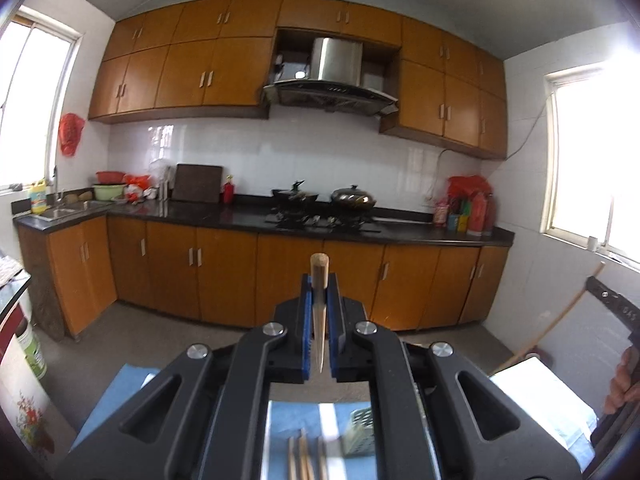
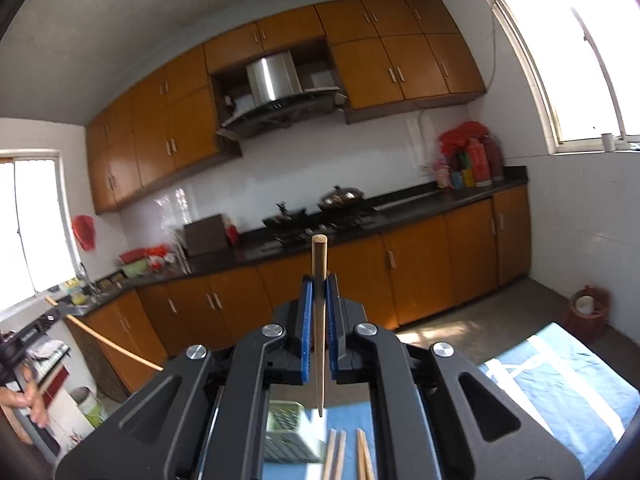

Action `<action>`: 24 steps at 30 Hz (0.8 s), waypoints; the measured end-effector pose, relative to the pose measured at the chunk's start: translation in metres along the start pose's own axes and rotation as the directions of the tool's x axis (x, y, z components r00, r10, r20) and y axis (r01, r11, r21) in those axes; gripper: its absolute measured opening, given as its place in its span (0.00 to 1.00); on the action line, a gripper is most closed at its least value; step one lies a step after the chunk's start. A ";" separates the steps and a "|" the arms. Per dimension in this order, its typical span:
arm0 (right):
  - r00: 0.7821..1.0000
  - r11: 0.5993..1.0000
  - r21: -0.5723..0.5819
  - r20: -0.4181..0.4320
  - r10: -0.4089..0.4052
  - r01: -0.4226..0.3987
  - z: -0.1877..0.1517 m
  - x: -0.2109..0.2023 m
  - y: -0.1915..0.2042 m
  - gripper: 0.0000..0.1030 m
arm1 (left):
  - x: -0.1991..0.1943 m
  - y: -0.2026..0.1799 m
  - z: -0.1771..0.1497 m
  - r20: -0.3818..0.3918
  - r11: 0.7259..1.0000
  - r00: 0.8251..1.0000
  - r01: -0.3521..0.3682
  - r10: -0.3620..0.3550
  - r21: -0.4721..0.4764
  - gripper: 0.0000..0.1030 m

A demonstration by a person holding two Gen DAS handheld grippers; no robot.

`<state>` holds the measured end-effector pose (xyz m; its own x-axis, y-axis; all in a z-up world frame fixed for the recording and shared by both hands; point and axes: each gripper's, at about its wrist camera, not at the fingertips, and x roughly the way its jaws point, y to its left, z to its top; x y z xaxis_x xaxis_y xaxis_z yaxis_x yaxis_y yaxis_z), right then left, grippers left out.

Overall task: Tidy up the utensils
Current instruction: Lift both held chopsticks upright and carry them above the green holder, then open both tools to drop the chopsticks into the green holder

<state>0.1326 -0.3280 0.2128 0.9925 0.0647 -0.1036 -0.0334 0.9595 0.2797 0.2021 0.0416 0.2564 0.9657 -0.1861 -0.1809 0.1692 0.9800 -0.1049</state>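
Left gripper (image 1: 319,280) is clamped on one wooden chopstick (image 1: 319,300), blue pads pressed to its sides; right gripper (image 2: 319,280) grips a second chopstick (image 2: 319,320) the same way. Both sticks stand near upright between the jaws, blunt end up, tapered tip hanging below the pads — long axis across the line each gripper points along.

Both grippers point almost level at the far kitchen counter (image 1: 248,216), raised above the blue cloth (image 1: 120,396) on the table. The task's other things lie below and just ahead of them, at the near edge of the cloth: loose chopsticks (image 1: 304,460) lying flat, long axis running away from the camera, and beside them a green perforated holder (image 1: 360,436).

My read: the coming move turns on that holder. From the left gripper it sits down and slightly right; from the right gripper the holder (image 2: 284,432) sits down and left, so it lies between the two hands. Which hand is nearer I cannot tell. Each stick hangs tip-down, so lowering should suit an upright slot — if the holder stands open side up, which is blurred here.

Right wrist view alone shows two pairs of loose chopsticks (image 2: 352,456) apart from each other, plus the cloth's far right corner (image 2: 560,380). Left view alone shows the sink (image 1: 60,212) at the counter's left end.
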 end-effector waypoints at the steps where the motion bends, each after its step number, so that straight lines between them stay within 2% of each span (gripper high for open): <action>1: 1.000 1.000 -0.008 0.001 0.011 -0.011 -0.001 0.004 0.006 0.07 | 0.002 -0.010 0.003 -0.001 1.000 1.000 0.020 -0.020 0.001 0.07; 6: 0.998 0.999 -0.023 -0.027 0.048 -0.049 -0.013 0.026 0.025 0.07 | 0.025 -0.046 -0.003 -0.050 0.997 0.996 0.071 -0.071 0.018 0.07; 13: 0.993 0.998 -0.052 -0.118 0.025 -0.031 -0.041 0.062 0.037 0.07 | 0.061 -0.077 -0.031 -0.160 0.994 0.983 0.102 -0.093 0.048 0.07; 24: 0.976 0.998 -0.061 -0.218 0.009 -0.023 -0.078 0.085 0.036 0.07 | 0.086 -0.077 -0.072 -0.259 0.991 0.962 0.113 -0.092 0.068 0.07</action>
<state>0.2065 -0.2663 0.1392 0.9426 0.1316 -0.3069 -0.0633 0.9728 0.2229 0.2577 -0.0553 0.1789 0.8621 -0.2873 -0.4175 0.2904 0.9552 -0.0576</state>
